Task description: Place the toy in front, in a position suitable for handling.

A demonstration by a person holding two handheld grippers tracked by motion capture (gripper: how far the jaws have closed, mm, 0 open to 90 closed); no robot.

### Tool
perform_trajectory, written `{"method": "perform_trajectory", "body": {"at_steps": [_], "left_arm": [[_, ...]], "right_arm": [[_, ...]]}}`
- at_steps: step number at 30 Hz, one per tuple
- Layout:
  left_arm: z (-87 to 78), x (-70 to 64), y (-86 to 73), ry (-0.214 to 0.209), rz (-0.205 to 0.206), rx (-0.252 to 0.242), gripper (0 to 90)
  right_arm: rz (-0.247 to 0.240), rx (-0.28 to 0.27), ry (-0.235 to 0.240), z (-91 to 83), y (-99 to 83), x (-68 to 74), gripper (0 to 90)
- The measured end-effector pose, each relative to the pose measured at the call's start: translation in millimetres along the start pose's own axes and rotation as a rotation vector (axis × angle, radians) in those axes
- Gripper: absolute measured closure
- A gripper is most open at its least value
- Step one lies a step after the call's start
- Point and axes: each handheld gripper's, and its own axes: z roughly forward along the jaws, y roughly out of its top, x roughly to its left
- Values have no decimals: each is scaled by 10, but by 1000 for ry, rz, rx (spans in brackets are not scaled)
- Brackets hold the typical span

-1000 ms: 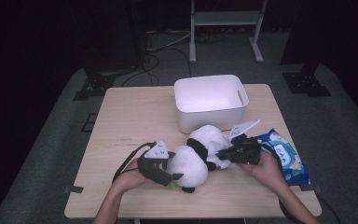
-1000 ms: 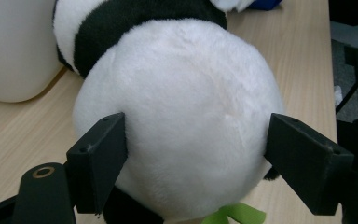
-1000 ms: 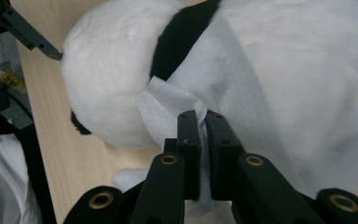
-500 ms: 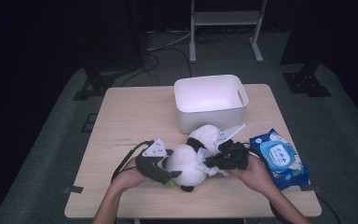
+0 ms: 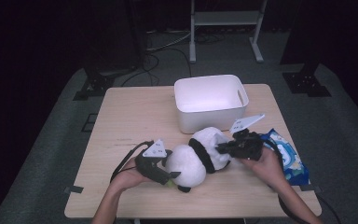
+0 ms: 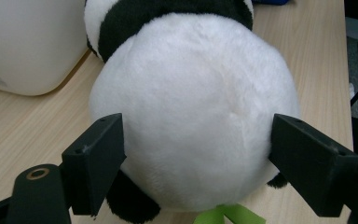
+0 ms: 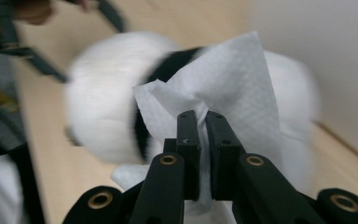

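A plush panda (image 5: 198,156) lies on its side near the front edge of the tabletop (image 5: 121,126), just in front of the white bin (image 5: 209,100) that stands toward the back edge. The left tongs (image 5: 170,175) grasp the panda's round white end: in the left gripper view the two black jaws sit spread wide on either flank of the white fur (image 6: 193,107), pressing against it. The right tongs (image 5: 221,148) are clenched on a white wipe (image 7: 233,88), the jaws pinched nearly together with the sheet caught between them; the wipe lies up against the panda's other end, though the right gripper view is blurred and I cannot say for sure that it touches the fur. A blue wipe packet (image 5: 286,154) lies near the right edge of the tabletop, just beside the right hand (image 5: 265,163).
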Motion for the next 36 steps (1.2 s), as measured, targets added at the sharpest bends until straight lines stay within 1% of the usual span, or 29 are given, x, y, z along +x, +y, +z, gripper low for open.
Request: {"method": "perform_trajectory", "body": {"at_steps": [1,3,4,5,7,9,12,15,17,20,23,27,28,29,30,31,32,34,36], "left_arm": [[-4,-2,6,0,5,2,177],[-12,-13,22,-2,7,-8,177],[-15,-18,35,-2,11,-11,177],[-16,-22,41,-1,13,-12,176],[-13,-36,57,0,15,-12,176],[-13,-45,69,4,20,-12,176],[-27,-53,85,13,19,-17,164],[-54,-61,104,20,27,-21,164],[-67,-72,119,23,33,-22,164],[-73,-82,131,24,45,-23,164],[-66,-87,130,21,45,-21,164],[-49,-86,120,24,51,-13,164],[-40,-86,116,36,62,-4,164],[-33,-89,113,42,61,-3,164],[-30,-88,109,50,70,7,165],[-16,-92,99,60,77,9,165],[0,-88,89,76,88,19,165],[39,-79,69,104,101,33,167],[46,-76,72,105,95,31,166]], "right_arm": [[23,-3,-35,-41,-11,-106,839],[57,3,-49,-42,-45,-235,838],[64,8,-50,-26,-61,-272,839],[82,15,-32,13,-87,-314,839],[90,29,-13,67,-104,-322,841],[88,33,14,94,-99,-296,843],[70,48,47,124,-86,-221,844],[48,59,69,153,-73,-119,845],[39,60,100,186,-63,-40,845],[17,61,128,241,-46,64,845],[0,64,157,301,-16,173,845],[-28,64,179,377,27,291,845],[-33,64,180,386,33,303,845],[-39,61,174,394,42,323,845],[-41,60,168,389,49,328,844],[-53,50,163,373,58,316,844],[-50,40,155,344,68,308,844],[-52,20,127,279,85,280,842],[-51,1,96,215,102,232,842]]}}
